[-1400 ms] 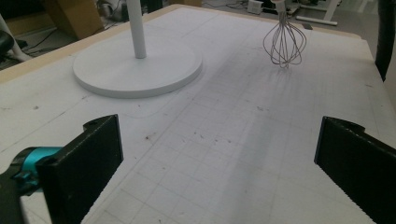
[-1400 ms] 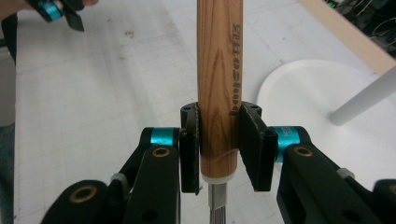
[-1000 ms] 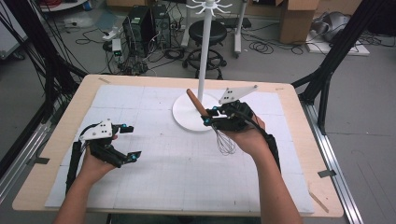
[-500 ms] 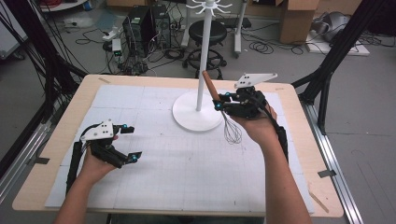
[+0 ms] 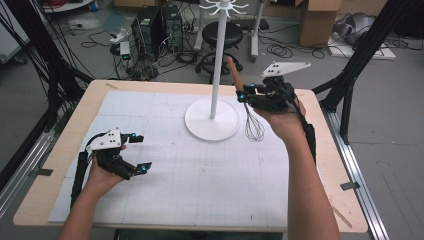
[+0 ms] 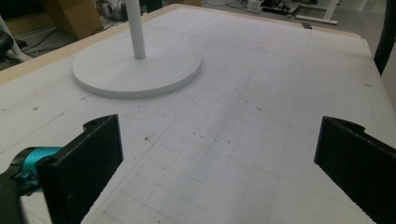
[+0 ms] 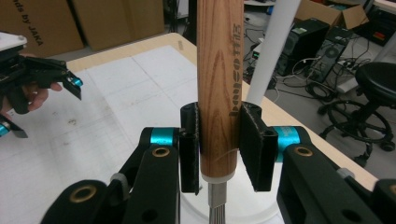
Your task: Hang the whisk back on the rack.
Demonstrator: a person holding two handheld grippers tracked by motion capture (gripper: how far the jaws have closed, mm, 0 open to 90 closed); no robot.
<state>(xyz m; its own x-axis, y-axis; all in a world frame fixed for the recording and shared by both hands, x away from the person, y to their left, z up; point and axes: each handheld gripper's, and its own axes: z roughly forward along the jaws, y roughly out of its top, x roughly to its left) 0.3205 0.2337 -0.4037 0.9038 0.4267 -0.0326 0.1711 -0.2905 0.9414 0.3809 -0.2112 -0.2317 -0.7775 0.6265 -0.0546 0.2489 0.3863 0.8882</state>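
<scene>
Beside the stand (image 5: 212,120) | right tool (image 5: 243,96) pinching whisk (image 5: 247,112) handle | wires hanging below.

Cluttered lab room
Grey floor (image 5: 390,100) strewn with cables; computer towers (image 5: 155,25), black stool (image 5: 222,35) and cardboard boxes (image 5: 320,20) far behind.

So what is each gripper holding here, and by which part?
The right gripper clamps the whisk by its wooden handle, near the wire end. The left gripper holds nothing.
</scene>
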